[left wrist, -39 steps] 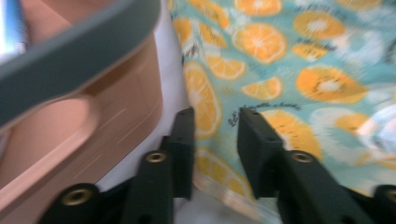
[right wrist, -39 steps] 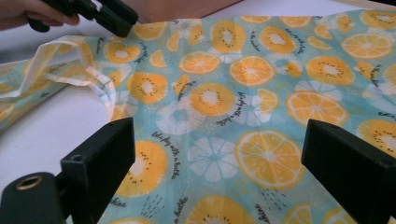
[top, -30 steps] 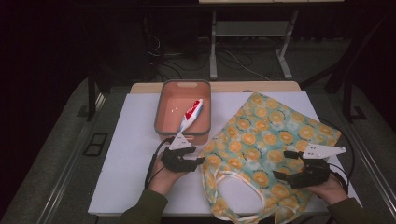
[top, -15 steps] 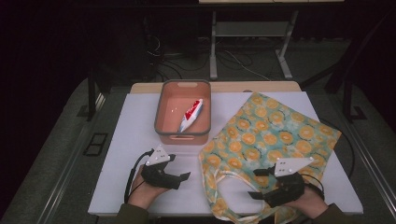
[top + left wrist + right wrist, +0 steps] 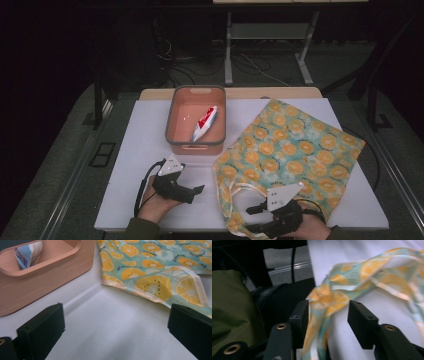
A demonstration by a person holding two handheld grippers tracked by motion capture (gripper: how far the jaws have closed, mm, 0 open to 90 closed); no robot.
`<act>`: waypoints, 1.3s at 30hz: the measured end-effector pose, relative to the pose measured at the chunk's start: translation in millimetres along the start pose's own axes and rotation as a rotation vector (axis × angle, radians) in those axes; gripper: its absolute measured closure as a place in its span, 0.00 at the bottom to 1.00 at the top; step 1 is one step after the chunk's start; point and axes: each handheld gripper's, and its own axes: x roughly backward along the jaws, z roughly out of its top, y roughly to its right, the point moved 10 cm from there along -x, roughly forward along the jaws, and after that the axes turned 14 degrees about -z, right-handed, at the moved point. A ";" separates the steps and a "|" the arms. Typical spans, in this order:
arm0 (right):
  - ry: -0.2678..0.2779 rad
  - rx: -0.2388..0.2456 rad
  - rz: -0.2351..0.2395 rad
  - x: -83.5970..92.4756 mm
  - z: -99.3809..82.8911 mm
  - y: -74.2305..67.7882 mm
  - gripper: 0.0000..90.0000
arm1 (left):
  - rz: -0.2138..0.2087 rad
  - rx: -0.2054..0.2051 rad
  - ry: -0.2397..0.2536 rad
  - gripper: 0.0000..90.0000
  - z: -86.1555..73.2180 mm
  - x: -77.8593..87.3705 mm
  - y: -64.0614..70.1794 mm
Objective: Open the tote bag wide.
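Now fruit-print bag [image 5: 329, 300] lies between right hand-held gripper [image 5: 327, 315] jaws

One bin [image 5: 196, 142] at 12 o'clock holds one tube [image 5: 205, 123]; one fruit-print bag [image 5: 295, 150] lies at 3 o'clock; two grippers.

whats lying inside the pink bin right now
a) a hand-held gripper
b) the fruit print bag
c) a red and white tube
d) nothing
c: the high view shows a red and white tube lying in the pink bin, while the fruit print bag lies on the table beside it.
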 end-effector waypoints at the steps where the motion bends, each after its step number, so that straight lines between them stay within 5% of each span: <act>1: -0.002 0.007 0.007 -1.8 -0.1 -2.4 0.59 | 0.000 0.000 -0.002 0.00 0.0 0.0 0.0; 9: -0.046 0.050 0.034 -19.3 -2.5 -16.5 0.59 | -0.002 0.004 -0.013 0.00 -1.9 -1.3 -0.6; 13: -0.068 0.079 0.021 -28.1 -4.1 -19.1 0.59 | -0.007 0.000 -0.012 0.00 -1.4 -1.5 0.1; 17: -0.094 0.109 -0.010 -33.5 -8.9 -17.0 0.68 | -0.011 -0.002 -0.014 0.00 -1.5 -1.8 0.6; 26: -0.059 0.070 -0.015 -24.2 -2.5 -7.1 0.91 | -0.014 -0.002 -0.017 0.00 -1.5 -1.9 1.1; 33: -0.010 0.024 -0.020 -9.3 6.6 3.7 0.93 | -0.016 -0.001 -0.015 0.00 -1.5 -1.6 1.1; 39: 0.046 -0.017 -0.082 10.3 16.5 26.9 0.95 | -0.018 0.001 -0.015 0.00 -1.7 -1.5 1.1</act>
